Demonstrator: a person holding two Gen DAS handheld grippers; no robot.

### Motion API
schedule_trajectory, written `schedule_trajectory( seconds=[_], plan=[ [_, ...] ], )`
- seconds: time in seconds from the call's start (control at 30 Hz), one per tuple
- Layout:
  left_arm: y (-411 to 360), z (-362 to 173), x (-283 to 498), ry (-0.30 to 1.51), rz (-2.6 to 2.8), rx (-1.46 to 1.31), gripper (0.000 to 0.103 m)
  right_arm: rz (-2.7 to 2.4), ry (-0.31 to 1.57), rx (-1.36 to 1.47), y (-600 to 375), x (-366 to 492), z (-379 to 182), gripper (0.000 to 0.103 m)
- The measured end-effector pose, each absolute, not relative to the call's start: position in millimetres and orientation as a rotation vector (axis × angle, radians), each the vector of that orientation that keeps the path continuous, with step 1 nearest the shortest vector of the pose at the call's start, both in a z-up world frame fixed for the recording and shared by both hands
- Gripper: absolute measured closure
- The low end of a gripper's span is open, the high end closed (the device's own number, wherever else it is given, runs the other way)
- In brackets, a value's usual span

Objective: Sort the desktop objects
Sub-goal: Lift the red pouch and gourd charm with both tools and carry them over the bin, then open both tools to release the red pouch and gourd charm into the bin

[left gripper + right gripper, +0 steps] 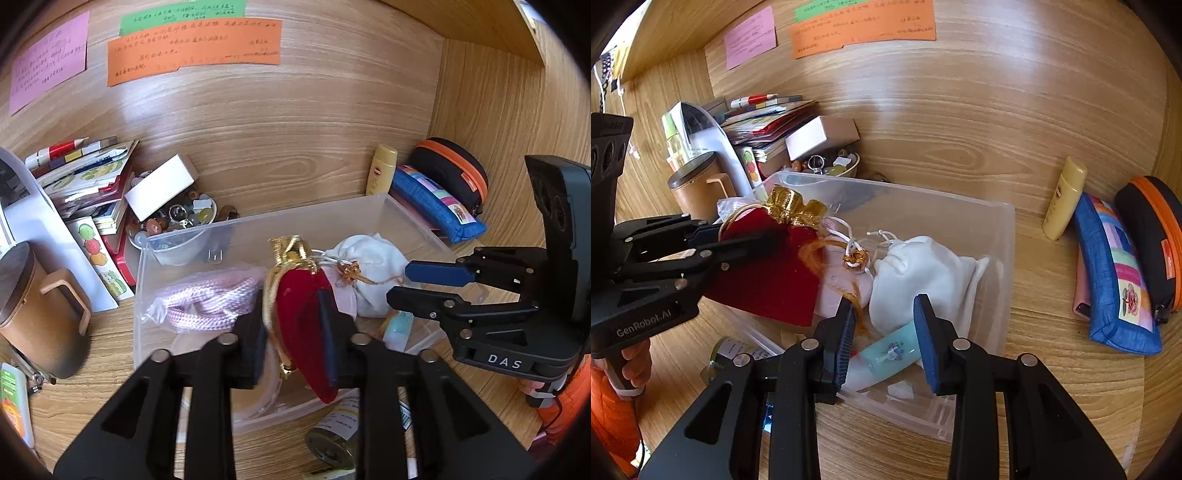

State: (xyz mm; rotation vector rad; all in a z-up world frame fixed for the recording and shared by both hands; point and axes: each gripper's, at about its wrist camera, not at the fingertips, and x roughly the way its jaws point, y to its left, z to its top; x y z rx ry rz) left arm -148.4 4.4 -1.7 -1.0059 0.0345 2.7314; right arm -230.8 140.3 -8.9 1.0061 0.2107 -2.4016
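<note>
Red velvet pouch with gold trim (303,314) hangs clamped in left gripper (295,325) over clear plastic bin (1004,236). Right gripper (884,336) empty, fingers parted, above bin's near corner. Step: depositing pouch; next, lower and release beside white cloth bag (923,277). Free space toward bin's far wall.

Your wooden desk (1052,387) carries a clear plastic bin (1004,295) mid-surface, with a brown lidded mug (40,314), a leaning stack of books (88,184) and a bowl of trinkets (177,229) to its left, and a yellow bottle (1065,197), blue pouch (1115,280) and black orange-zipped case (1148,236) to its right.
</note>
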Motion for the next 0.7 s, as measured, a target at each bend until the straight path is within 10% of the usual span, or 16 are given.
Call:
schedule_trajectory(
  seconds=[0.17,0.3,0.7],
  plan=[
    [9.6,8.3,-138.5,0.100,2.791,-0.914,0.043,-2.406,0.198,0.969,142.3,-226.0,-2.9,0.072],
    [8.7,15.7,-132.4,0.116,2.834,-0.861,0.035,-2.422,0.188,0.932,144.2,-222.0,2.6,0.049],
    [-0.9,32.8,-118.0,0.095,2.900,-0.871,0.003,-2.510,0.229,0.876,148.1,-220.5,9.7,0.031]
  ],
)
